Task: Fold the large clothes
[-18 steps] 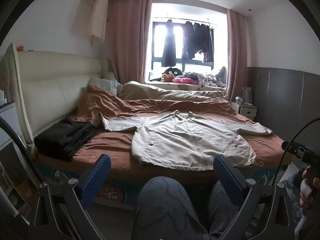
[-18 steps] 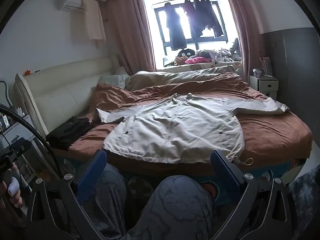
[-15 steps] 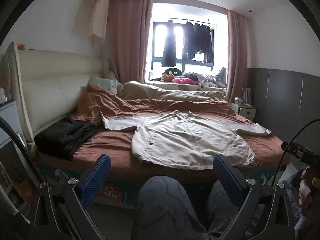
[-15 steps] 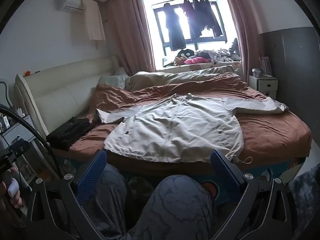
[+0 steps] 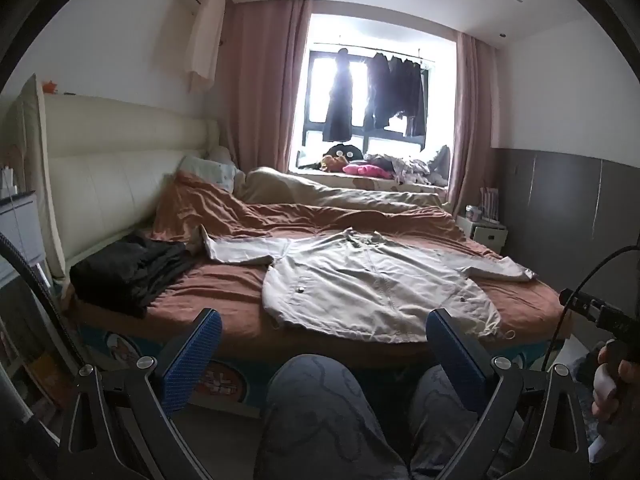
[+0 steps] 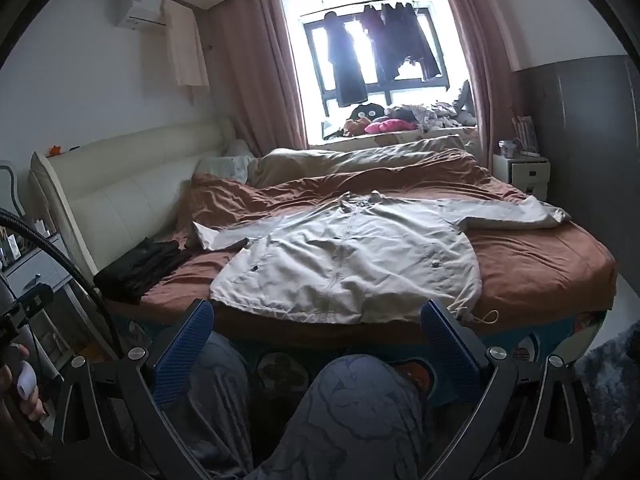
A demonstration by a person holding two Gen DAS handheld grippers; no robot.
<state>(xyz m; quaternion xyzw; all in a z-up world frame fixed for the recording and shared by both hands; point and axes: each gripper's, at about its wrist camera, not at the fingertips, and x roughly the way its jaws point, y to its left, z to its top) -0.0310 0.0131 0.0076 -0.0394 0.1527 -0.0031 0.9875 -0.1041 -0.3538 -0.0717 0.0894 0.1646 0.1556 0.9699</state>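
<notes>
Nearest to me, both grippers are idle: left gripper (image 5: pixel 323 342) and right gripper (image 6: pixel 316 334) each have jaws spread wide with nothing between the blue pads, held low over the person's patterned trouser knees (image 5: pixel 320 396), well short of the bed (image 6: pixel 560 264). Beyond the knees, the beige jacket (image 6: pixel 352 256) lies front-up and flat on the rust-brown sheet, hem at the near edge, both sleeves stretched out to the sides, collar toward the window. Risks as I judge them: the hem drawstring (image 6: pixel 486 316) hangs at the mattress edge and could snag a finger on approach; the fabric looks thin and slippery, so a shallow pinch may slip or drag the whole jacket off-square; a deep pinch could catch the sheet too. The left sleeve end sits close beside the folded black clothes (image 5: pixel 124 272), which a sweep might disturb. Farther back: rumpled duvet (image 6: pixel 360 160), then window (image 6: pixel 376 52) with hanging garments.
</notes>
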